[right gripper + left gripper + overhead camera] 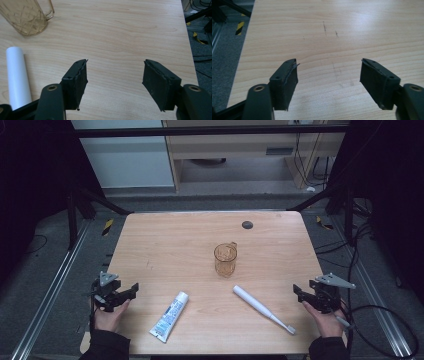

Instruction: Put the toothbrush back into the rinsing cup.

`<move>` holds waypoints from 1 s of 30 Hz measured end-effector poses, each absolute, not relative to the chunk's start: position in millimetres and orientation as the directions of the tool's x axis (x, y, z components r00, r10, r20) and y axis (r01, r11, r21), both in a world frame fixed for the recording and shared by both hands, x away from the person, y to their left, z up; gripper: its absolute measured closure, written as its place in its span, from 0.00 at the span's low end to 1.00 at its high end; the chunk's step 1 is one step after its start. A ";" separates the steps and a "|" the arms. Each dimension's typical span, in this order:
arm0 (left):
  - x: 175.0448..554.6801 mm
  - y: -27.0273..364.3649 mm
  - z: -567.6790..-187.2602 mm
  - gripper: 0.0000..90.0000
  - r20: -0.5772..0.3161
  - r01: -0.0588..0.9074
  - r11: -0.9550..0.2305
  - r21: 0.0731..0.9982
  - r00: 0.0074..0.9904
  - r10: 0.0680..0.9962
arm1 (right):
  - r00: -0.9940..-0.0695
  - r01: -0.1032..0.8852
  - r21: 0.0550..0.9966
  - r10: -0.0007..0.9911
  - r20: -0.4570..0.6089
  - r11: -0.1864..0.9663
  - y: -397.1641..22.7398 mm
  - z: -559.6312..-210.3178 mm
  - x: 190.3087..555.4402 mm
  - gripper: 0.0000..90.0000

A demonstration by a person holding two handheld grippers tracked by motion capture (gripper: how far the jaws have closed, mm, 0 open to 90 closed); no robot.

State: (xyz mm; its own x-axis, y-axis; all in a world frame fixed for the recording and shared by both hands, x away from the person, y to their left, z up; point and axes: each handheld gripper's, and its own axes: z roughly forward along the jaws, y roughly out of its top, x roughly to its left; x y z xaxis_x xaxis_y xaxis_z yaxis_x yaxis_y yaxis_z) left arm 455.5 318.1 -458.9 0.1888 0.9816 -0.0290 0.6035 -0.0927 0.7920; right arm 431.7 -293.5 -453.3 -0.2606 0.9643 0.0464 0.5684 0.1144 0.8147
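An amber glass mug (225, 259) stands upright in the middle of the wooden table (170, 240); the right gripper view catches it at upper left (26, 17). In front of it lie a white electric toothbrush (261, 308), its handle (17, 77) also in the right gripper view, and a white and blue toothpaste tube (169, 316). My left gripper (131, 291) rests at the table's left edge, open, with bare wood between its jaws (328, 72). My right gripper (298, 293) sits at the right edge, open and empty (115, 72).
A dark round cable hole (247, 225) is near the table's far edge. Grey floor, metal rails and black cables (380, 315) surround the table. Yellow-black tape marks (107, 226) lie on the floor at both far corners.
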 end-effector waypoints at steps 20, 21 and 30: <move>444.8 315.7 -459.5 0.54 -0.023 0.588 -0.121 0.800 0.231 0.973 | -0.392 0.601 0.769 0.919 0.042 0.220 -270.8 -446.9 409.0 0.67; 444.8 315.5 -459.5 0.55 -0.022 0.588 -0.123 0.799 0.233 0.972 | -0.398 0.601 0.766 0.916 0.041 0.227 -270.2 -447.1 407.8 0.69; 442.4 314.3 -459.8 0.54 -0.028 0.577 -0.117 0.808 0.237 0.971 | -0.451 0.635 0.720 0.891 0.050 0.281 -258.4 -458.1 397.5 0.85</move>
State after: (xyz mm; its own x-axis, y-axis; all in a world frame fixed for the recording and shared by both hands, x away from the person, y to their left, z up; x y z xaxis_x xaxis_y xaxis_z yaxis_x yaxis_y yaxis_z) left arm 442.4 314.3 -459.8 0.2366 0.9712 -0.0279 0.5774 -0.1175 0.8079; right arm 397.5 -258.4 -458.1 -0.4507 0.8913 0.0502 0.6351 0.2806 0.7196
